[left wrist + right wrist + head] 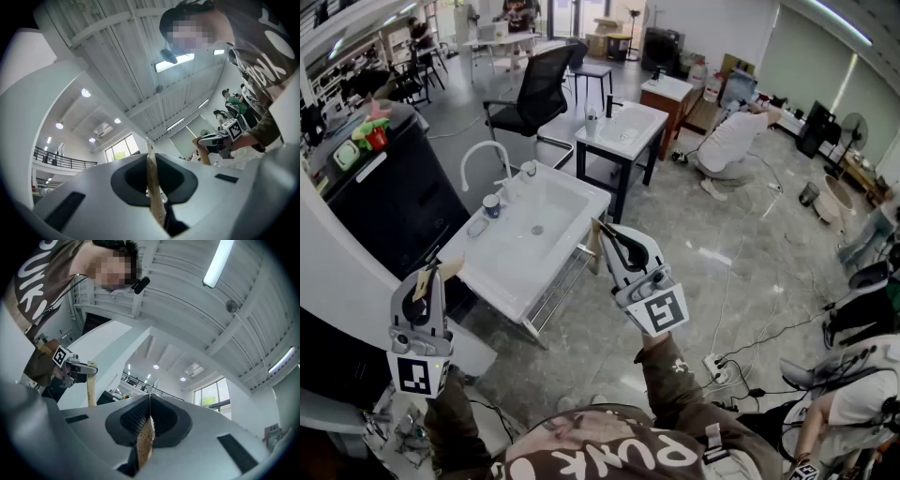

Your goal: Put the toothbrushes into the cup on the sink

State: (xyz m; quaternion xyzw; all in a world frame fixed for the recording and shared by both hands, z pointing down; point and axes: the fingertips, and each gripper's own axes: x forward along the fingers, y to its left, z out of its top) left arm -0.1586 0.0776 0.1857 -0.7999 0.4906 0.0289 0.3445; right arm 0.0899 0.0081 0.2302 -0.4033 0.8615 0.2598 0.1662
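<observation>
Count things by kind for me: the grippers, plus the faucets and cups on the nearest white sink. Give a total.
Grippers: 2 (left gripper, right gripper)
Faucet: 1
Cup on the sink: 1
Total: 4

White sink (500, 269), cup (491, 205) on rim

**Item 1.** Brown fabric shirt (609, 455) on the person. Large white block lettering runs across the front, upside down in the head view. P, U and K can be made out; the remaining strokes are creased or cut off. The right gripper view shows U and K of the same print.

**Item 2.** White marker cube (415, 373) on the left claw (429, 277) and white marker cube (661, 312) on the right claw (605, 231). Each bears a black-and-white square code pattern, not lettering.

**Item 3.** Any print on things farther off in the room is too small to read.
</observation>
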